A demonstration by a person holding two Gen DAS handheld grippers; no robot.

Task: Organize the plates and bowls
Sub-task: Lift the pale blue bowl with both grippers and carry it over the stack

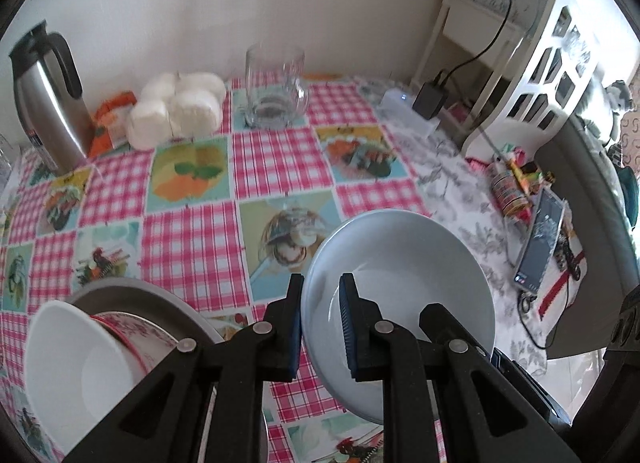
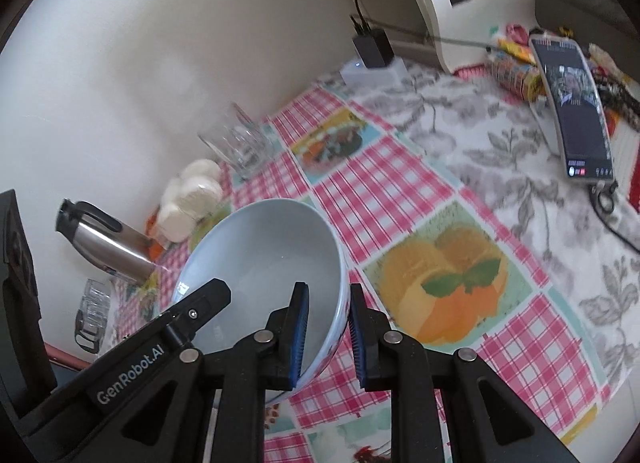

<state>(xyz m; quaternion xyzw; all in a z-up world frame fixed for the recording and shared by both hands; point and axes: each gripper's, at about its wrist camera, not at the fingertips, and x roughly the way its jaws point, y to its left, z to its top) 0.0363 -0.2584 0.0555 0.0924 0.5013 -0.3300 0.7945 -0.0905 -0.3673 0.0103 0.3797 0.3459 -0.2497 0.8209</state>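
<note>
A white bowl (image 1: 76,367) sat tilted on stacked plates (image 1: 160,315) at the table's (image 1: 192,231) near-left edge. The left gripper (image 1: 320,327) and right gripper (image 2: 329,337) each pinched opposite rims of the pale blue bowl (image 1: 404,287), held above open checkered cloth.

Left gripper (image 1: 322,321) angled steeply down, black linkage arms spread in a V, blue-padded fingers (image 1: 347,327) clamped on opposite sides of a pale blue bowl's (image 1: 404,267) rim, one pad inside, one outside. Right gripper (image 2: 328,333) pitched down too, somewhat less steeply, pads pinching same bowl's far wall likewise. Left gripper's black body seen at lower left of right wrist view, both grips approx. opposite each other.
</note>
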